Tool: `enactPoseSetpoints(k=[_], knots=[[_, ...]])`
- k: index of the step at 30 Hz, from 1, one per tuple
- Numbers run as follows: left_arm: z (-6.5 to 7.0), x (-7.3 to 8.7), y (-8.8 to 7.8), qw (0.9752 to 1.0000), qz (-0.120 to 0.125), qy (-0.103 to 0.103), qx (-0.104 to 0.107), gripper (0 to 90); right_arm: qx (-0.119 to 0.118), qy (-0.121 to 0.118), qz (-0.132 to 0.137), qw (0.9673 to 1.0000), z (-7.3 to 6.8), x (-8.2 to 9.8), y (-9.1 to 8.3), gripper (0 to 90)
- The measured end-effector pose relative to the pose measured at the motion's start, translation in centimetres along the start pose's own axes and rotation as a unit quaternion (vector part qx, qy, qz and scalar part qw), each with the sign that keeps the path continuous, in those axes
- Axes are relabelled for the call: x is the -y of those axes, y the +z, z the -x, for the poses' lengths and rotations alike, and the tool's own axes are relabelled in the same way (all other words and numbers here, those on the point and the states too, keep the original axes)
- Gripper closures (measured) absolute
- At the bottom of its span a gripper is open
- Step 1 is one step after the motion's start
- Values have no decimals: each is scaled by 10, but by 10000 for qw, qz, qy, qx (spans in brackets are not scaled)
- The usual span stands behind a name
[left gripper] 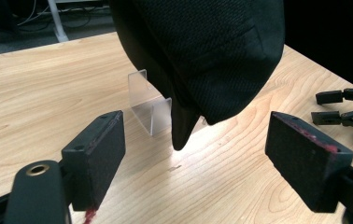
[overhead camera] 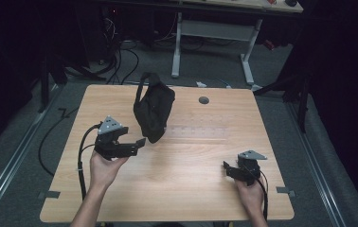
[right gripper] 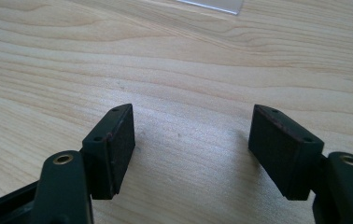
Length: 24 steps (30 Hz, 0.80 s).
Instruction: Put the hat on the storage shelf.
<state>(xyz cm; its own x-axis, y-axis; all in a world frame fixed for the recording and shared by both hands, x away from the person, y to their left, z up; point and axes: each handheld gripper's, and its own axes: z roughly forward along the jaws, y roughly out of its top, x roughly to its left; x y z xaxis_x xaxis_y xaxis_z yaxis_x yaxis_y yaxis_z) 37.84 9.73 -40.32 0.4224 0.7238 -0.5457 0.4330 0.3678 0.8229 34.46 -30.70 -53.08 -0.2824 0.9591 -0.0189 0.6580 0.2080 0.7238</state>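
Two grippers rest over the counter (overhead camera: pixel 191 161), fingers spread, pinching nothing. From above, the left gripper (overhead camera: pixel 141 142) sits just beside a black bag (overhead camera: pixel 153 111). Its own view reveals a clear stand (left gripper: pixel 149 105) under the bag; the right gripper (right gripper: pixel 191 149) faces bare wood.

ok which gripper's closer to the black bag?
Left. The left gripper sits open just short of the black bag; the right gripper rests open far off near the table's front right.
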Motion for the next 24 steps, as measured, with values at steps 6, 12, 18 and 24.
enactPoseSetpoints(k=[6, 12, 18, 24], knots=[[-6, 0, -6, 9999, 62, -87, -24, 217, -3, 3, -2, 10000, 0, 0, 0, 317], [-8, 1, -13, 9998, 99, -150, -1, 226, -8, -8, -2, 10000, 0, 0, 0, 318], [-10, 3, -18, 9998, 140, -168, -35, 226, -37, -54, 5, 10000, 0, 0, 0, 318], [-12, 6, -22, 9996, 199, -151, -108, 217, -49, -55, 3, 10000, -1, 0, 0, 321]])
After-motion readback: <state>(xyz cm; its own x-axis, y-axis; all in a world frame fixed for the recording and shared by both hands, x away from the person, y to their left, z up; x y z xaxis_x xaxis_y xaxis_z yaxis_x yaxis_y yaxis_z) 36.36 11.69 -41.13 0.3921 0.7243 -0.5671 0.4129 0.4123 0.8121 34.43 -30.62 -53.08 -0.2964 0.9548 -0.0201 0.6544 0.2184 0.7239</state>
